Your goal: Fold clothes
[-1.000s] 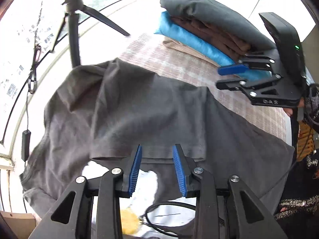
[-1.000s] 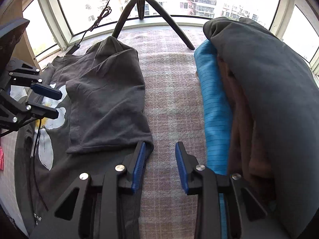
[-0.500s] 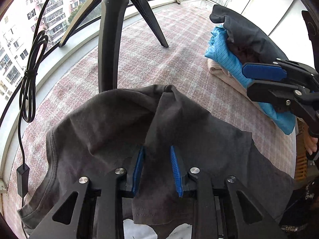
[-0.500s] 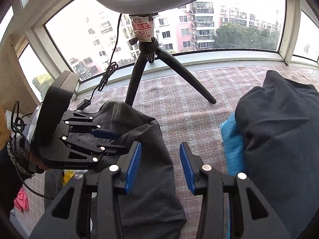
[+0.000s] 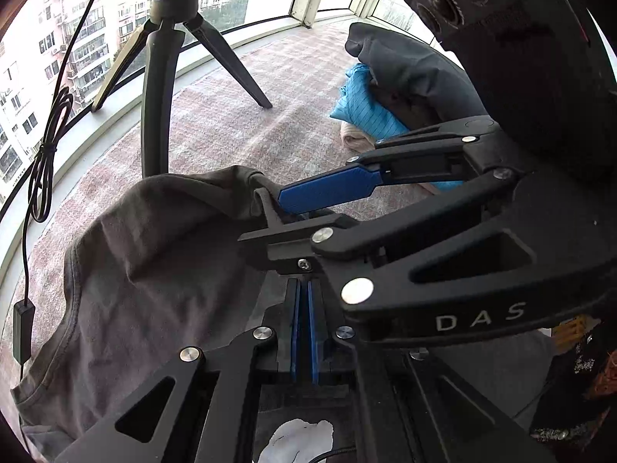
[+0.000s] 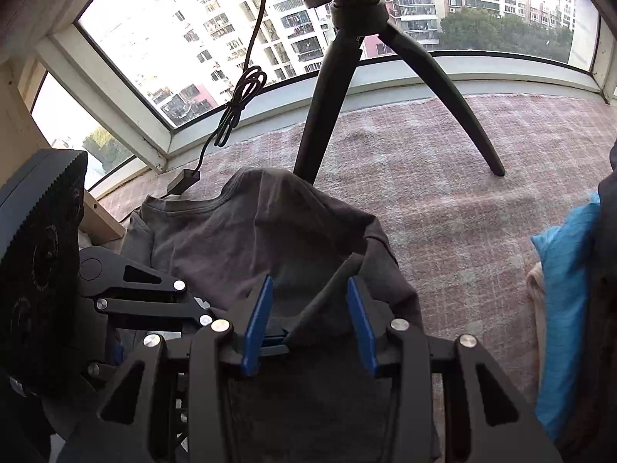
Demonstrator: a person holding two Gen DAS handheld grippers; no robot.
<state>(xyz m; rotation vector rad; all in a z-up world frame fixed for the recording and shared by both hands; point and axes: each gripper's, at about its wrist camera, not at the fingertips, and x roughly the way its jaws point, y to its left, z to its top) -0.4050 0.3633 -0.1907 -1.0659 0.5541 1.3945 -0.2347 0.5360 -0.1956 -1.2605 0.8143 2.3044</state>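
1. Left wrist view: the left gripper [image 5: 303, 328] has its blue pads pressed together. Dark cloth lies around them, but whether any is pinched between them cannot be determined.
2. The dark grey T-shirt [image 5: 154, 277] lies bunched on the checked cloth surface [image 5: 216, 123], in front of the black tripod [image 5: 162, 77], touching the foot of its near leg.
3. The right gripper [image 5: 270, 208] crosses above the left gripper; its blue pad [image 5: 327, 191] touches a raised fold of the T-shirt.
4. A pile of folded clothes [image 5: 389, 88] sits to the right of the tripod, well apart from it.
5. Right wrist view: the right gripper [image 6: 308, 320] has its jaws spread wide, with a ridge of the T-shirt [image 6: 270, 231] between them.
6. The left gripper [image 6: 216, 318] sits left of the right gripper, against its left finger.
7. The tripod [image 6: 339, 77] stands directly behind the T-shirt; a coiled cable [image 6: 239, 104] hangs to its left.
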